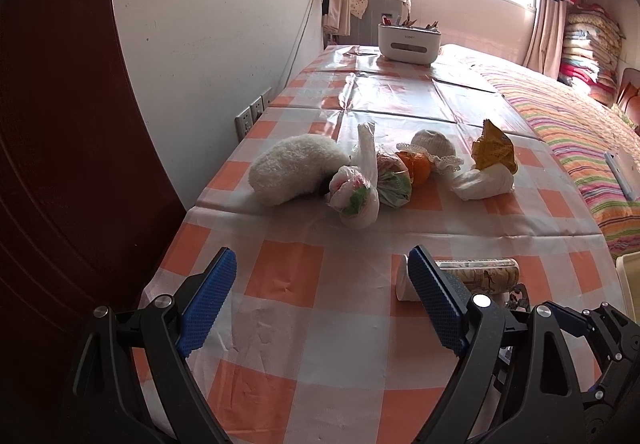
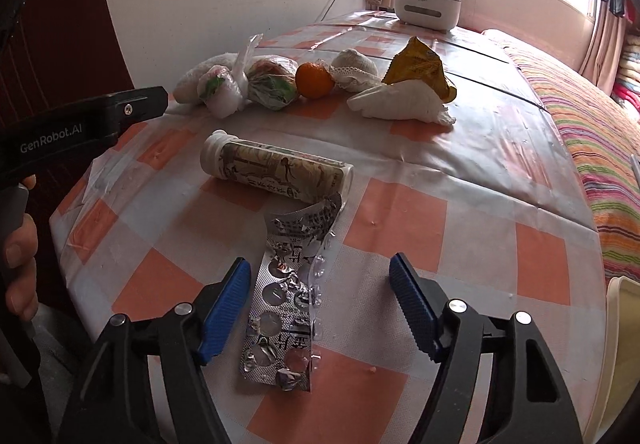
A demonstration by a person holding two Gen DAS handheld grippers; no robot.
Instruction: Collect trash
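Note:
My right gripper (image 2: 318, 264) is open, its jaws either side of a used silver blister pack (image 2: 284, 308) lying flat on the checked tablecloth (image 2: 460, 171). Just beyond it a tube with a white cap (image 2: 276, 171) lies on its side. My left gripper (image 1: 322, 264) is open and empty, low over the table, with the same tube (image 1: 476, 276) beside its right finger. Farther back lie two knotted plastic bags (image 1: 356, 191) (image 1: 394, 179), an orange (image 1: 418, 165), a crumpled tissue (image 1: 484, 181) and a yellow wrapper (image 1: 494, 149).
A fluffy white item (image 1: 292, 167) and a white lace cap (image 1: 434, 147) lie among the trash. A white box (image 1: 408, 43) stands at the table's far end. The wall runs along the left; a bed with a striped cover (image 1: 580, 131) lies right. A cream bin's rim (image 2: 624, 324) shows at the right edge.

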